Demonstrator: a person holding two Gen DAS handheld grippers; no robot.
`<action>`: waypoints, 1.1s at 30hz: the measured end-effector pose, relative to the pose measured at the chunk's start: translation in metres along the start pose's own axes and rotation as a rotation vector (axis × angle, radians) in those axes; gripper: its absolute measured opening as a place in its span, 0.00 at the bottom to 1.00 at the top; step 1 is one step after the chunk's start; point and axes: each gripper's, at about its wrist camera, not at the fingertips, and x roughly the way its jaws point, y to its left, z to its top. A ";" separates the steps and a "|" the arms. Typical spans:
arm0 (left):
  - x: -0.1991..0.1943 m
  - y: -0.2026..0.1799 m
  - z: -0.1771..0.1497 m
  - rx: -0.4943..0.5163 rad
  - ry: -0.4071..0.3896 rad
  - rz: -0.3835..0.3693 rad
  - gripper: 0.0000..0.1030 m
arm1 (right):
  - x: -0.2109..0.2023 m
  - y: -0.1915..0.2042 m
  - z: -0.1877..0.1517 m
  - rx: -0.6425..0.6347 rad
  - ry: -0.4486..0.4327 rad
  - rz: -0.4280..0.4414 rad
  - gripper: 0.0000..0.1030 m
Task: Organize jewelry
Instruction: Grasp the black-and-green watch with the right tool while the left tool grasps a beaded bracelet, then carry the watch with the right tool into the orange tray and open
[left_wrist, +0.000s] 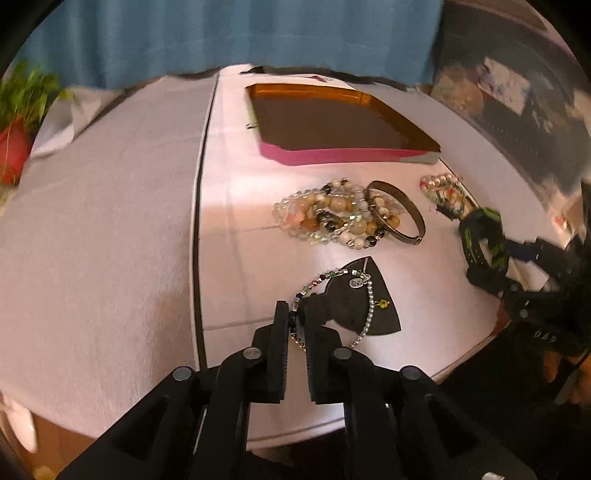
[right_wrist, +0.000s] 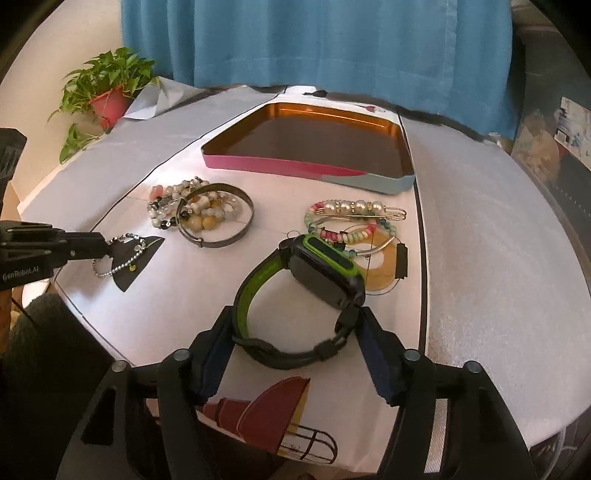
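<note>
In the left wrist view my left gripper (left_wrist: 294, 311) is shut on a thin chain bracelet of small coloured beads (left_wrist: 317, 282), which lies partly over a black fan-shaped card (left_wrist: 354, 306) near the table's front edge. The right wrist view shows that gripper (right_wrist: 107, 249) at the card from the left. My right gripper (right_wrist: 295, 315) holds a black and green watch (right_wrist: 321, 269), its pads pressing both sides of the strap loop. A shallow tin tray (right_wrist: 280, 164) with a pink and blue wall and nothing inside sits behind.
A heap of stone bead bracelets (right_wrist: 199, 210) with a dark metal bangle (right_wrist: 247, 218) lies left of centre. A pearl hair clip (right_wrist: 354, 207) and coloured bead bracelets lie beside the watch. A potted plant (right_wrist: 107, 85) stands far left before a blue curtain.
</note>
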 end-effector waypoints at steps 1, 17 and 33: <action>0.001 -0.002 0.001 0.019 -0.005 0.005 0.13 | 0.001 -0.001 0.001 0.009 0.002 0.004 0.64; 0.004 0.017 0.010 -0.162 0.025 -0.101 0.01 | 0.001 -0.007 0.013 0.050 0.005 0.013 0.49; -0.056 -0.010 0.050 -0.164 -0.095 -0.110 0.01 | -0.037 -0.010 0.025 0.117 -0.051 0.064 0.49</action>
